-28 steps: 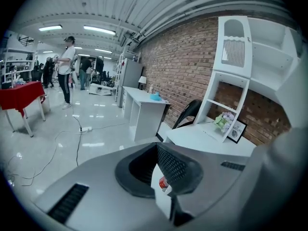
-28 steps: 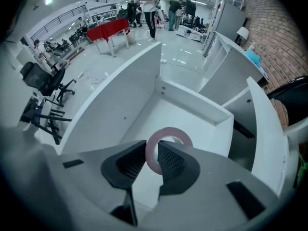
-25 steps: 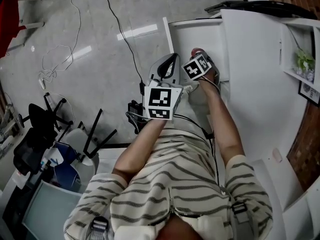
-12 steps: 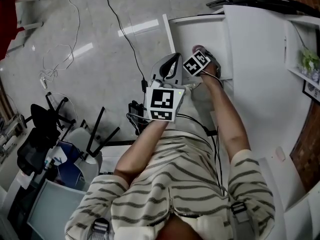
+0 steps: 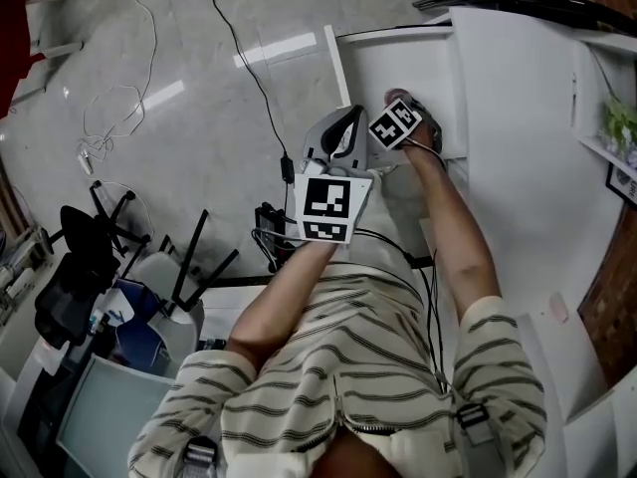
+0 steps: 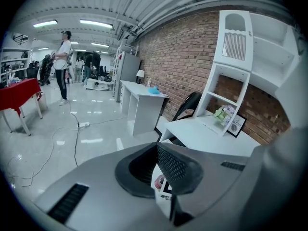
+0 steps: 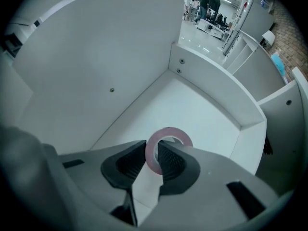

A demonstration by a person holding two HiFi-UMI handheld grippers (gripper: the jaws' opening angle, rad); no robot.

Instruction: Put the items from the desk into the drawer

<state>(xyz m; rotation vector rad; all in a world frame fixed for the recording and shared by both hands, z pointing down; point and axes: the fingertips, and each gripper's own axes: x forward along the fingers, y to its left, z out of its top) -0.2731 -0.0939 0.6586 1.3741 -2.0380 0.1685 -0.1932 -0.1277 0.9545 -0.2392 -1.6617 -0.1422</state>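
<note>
Closest to the person's striped shirt, the left gripper (image 6: 155, 153) is idling beside the drawer's front edge. Its jaws are standing only narrowly apart, with nothing between them.

Just beyond it, the right gripper (image 7: 153, 153) is pointing straight down into the open white drawer (image 7: 192, 105). It is pinching a thin pink ring, possibly a tape roll (image 7: 168, 131), by one side of its band. The ring is hanging on edge above the bare drawer floor, not yet resting on it as far as I can tell.

Further out, the drawer's white walls are enclosing the gripper, and the white desk top (image 5: 518, 167) is lying behind.

Judging by this, the placing step is under way. The next move is calling for parting the jaws low over the floor so the ring is dropping flat, not rolling, then lifting clear of the walls.
</note>
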